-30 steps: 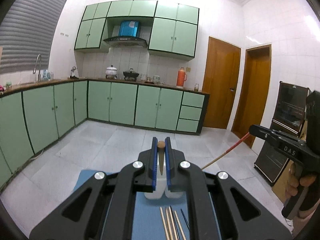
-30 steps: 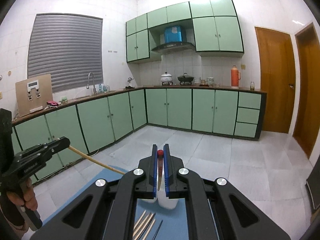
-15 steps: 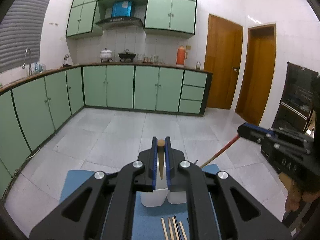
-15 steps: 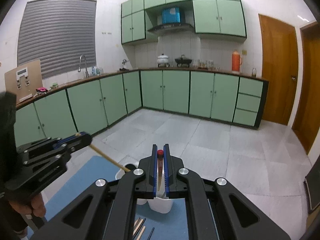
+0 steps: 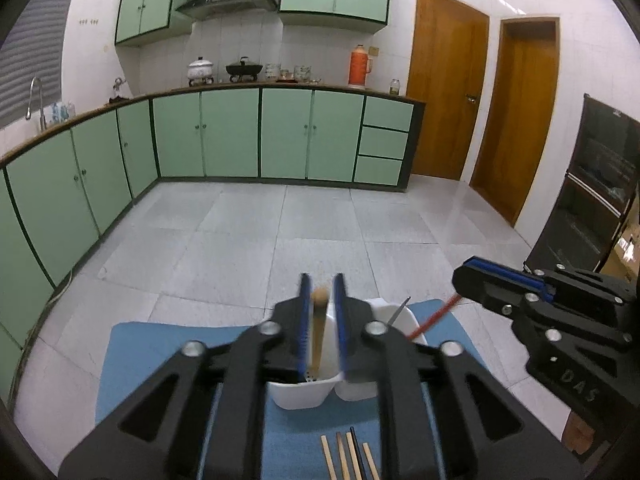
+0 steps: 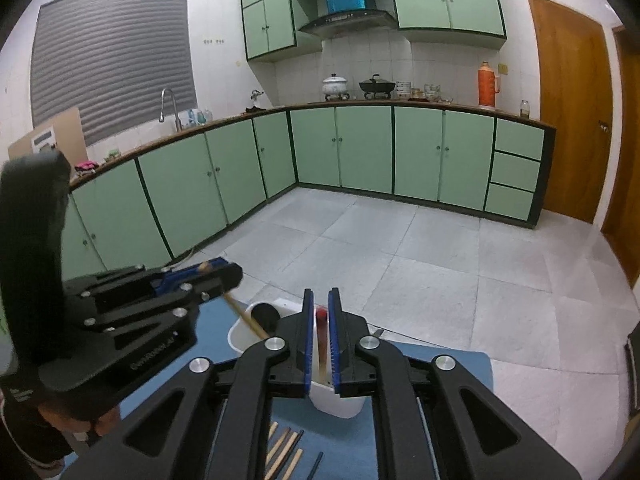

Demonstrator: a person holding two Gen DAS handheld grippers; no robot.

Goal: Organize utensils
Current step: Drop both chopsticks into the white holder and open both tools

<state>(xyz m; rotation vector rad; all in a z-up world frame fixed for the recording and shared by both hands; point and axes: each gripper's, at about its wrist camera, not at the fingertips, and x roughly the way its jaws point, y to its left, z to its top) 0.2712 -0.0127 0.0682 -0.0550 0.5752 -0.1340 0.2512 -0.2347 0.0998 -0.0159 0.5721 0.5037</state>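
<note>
A white two-compartment utensil holder [image 5: 304, 394] [image 6: 340, 402] stands on a blue mat [image 5: 152, 344] [image 6: 448, 364]. My left gripper [image 5: 322, 300] has its jaws parted around a wooden chopstick [image 5: 318, 332] whose lower end sits in the left compartment. From the right wrist view the left gripper [image 6: 216, 270] shows the chopstick [image 6: 246, 318] slanting into the holder. My right gripper [image 6: 321, 312] is shut on a red-tipped chopstick [image 6: 321, 336] pointing down into the right compartment; it also shows in the left wrist view [image 5: 434, 316]. Several loose chopsticks [image 5: 348, 456] [image 6: 286, 450] lie on the mat in front.
The mat lies on a surface above a grey tiled floor [image 5: 280, 232]. Green cabinets [image 5: 232, 136] line the far walls. A black oven [image 5: 600, 200] stands at the right. A thin dark utensil [image 5: 400, 308] leans in the right compartment.
Both grippers have dropped toward the holder and both chopsticks now reach into its compartments. The left gripper's jaws have parted from the wooden chopstick.
</note>
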